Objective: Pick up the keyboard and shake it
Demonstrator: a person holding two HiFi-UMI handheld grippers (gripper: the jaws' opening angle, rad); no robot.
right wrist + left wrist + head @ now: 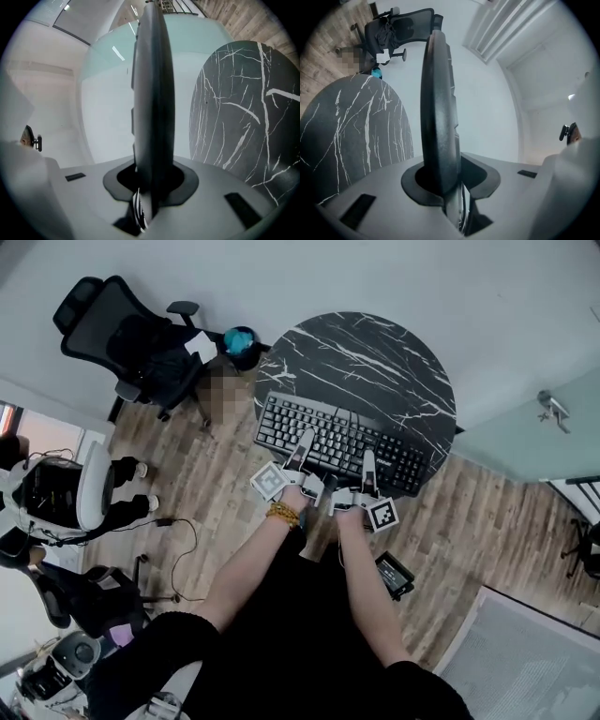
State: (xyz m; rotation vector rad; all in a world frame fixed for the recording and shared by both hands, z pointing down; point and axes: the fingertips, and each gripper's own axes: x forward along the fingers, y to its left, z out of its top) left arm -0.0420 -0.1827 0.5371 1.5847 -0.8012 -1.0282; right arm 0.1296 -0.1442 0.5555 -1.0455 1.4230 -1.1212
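A black keyboard [339, 434] lies across the near side of the round black marble table [375, 352]; whether it rests on the top or hangs just above it I cannot tell. My left gripper [305, 441] is shut on its near edge left of the middle. My right gripper [367, 459] is shut on the same edge further right. In the left gripper view the keyboard [438, 117] stands edge-on between the jaws, with the table [356, 126] to its left. The right gripper view shows the keyboard [152, 93] edge-on too, with the table [243, 108] to its right.
A black office chair [131, 334] and a teal object [239, 338] stand behind the table at the left. A seated person in a white chair [89, 488] is at the far left. A small black device [395, 574] lies on the wooden floor. A glass partition [534, 442] closes the right.
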